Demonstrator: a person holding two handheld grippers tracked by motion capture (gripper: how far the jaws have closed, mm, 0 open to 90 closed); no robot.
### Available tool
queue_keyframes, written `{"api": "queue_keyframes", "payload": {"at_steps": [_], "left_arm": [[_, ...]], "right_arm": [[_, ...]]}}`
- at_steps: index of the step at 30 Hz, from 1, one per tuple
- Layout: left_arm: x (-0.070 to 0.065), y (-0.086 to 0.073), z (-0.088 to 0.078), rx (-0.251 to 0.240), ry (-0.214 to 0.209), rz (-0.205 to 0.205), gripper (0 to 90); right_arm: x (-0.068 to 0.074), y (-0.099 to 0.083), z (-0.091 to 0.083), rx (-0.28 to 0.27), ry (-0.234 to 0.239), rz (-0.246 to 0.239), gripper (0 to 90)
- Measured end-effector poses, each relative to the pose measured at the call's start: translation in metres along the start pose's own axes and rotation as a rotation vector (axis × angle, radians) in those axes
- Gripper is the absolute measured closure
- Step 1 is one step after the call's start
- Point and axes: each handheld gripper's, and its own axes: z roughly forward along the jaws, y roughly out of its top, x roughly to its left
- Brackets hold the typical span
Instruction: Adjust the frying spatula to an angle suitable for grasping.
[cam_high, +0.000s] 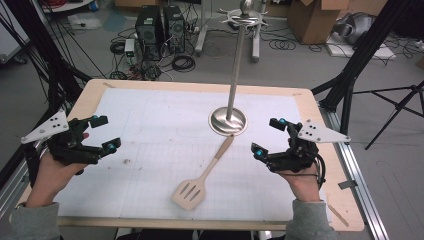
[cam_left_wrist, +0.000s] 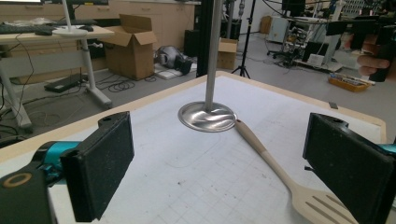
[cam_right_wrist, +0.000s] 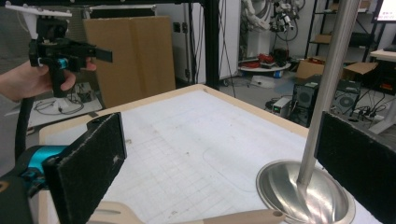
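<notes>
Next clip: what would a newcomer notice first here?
A tall metal stand rises from its round base at the table's far middle. A wooden slotted spatula lies in front of it, its handle tip at the base. The left gripper and right gripper hover open at either side.

cardboard boxes (cam_high: 314, 17) and computer towers (cam_high: 161, 31) (behind the table).

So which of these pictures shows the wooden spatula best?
The high view: the whole spatula lies there, slotted blade to handle tip. The left gripper view shows most of it, blade partly behind a jaw. The right gripper view catches just bits along its bottom edge.
</notes>
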Motion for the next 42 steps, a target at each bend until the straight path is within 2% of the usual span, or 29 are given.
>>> {"api": "queue_keyframes", "payload": {"at_steps": [4,9,11,13,20,22,24,29,30,32,33,34,35,36,37,38,41,42], "left_arm": [[0.0,0.0,-0.001,0.001,0.0,-0.001,9.2],[0.0,-0.001,-0.002,0.005,0.001,-0.003,9.2],[0.0,-0.001,-0.003,0.005,0.0,-0.009,9.2],[0.002,-0.002,-0.004,0.005,0.007,-0.008,9.2],[0.004,-0.004,-0.006,0.001,0.011,-0.015,9.2],[0.005,-0.004,-0.006,0.0,0.012,-0.019,9.2],[0.004,-0.004,-0.007,-0.001,0.006,-0.021,9.2],[0.004,-0.003,-0.007,-0.003,0.0,-0.017,9.2],[0.004,-0.003,-0.007,-0.003,0.0,-0.018,9.2],[0.004,-0.003,-0.007,-0.001,0.002,-0.021,9.3],[0.004,-0.003,-0.007,0.001,0.0,-0.024,9.3],[0.005,-0.004,-0.007,0.002,0.0,-0.027,9.3],[0.005,-0.004,-0.007,0.005,0.0,-0.025,9.4],[0.005,-0.004,-0.007,0.006,0.001,-0.025,9.4],[0.006,-0.005,-0.007,0.006,0.001,-0.026,9.4],[0.006,-0.005,-0.007,0.006,0.001,-0.026,9.4],[0.006,-0.005,-0.007,0.007,-0.001,-0.029,9.4],[0.006,-0.005,-0.006,0.006,-0.002,-0.03,9.4]], "right_arm": [[0.002,0.0,0.005,0.0,0.013,-0.011,0.8],[0.005,-0.002,0.015,0.03,0.032,-0.016,0.8],[0.005,-0.003,0.02,0.037,0.05,-0.019,1.0],[0.005,-0.008,0.028,0.059,0.1,-0.005,5.9],[0.004,-0.018,0.042,0.105,0.105,0.017,8.5],[0.004,-0.02,0.046,0.116,0.106,0.008,15.5],[0.006,-0.021,0.05,0.132,0.106,0.008,16.4],[0.008,-0.032,0.06,0.135,0.132,0.048,32.6],[0.008,-0.032,0.06,0.135,0.132,0.048,32.6],[0.009,-0.04,0.066,0.153,0.136,0.048,41.3],[0.009,-0.04,0.066,0.153,0.136,0.048,41.3],[0.01,-0.043,0.069,0.155,0.134,0.041,43.7],[0.014,-0.046,0.071,0.141,0.113,0.003,51.6],[0.014,-0.046,0.071,0.141,0.113,0.003,51.6],[0.018,-0.049,0.074,0.13,0.105,-0.026,57.7],[0.018,-0.049,0.074,0.13,0.105,-0.026,57.7],[0.022,-0.052,0.079,0.151,0.121,-0.038,66.8],[0.022,-0.052,0.079,0.151,0.121,-0.038,66.8]]}}
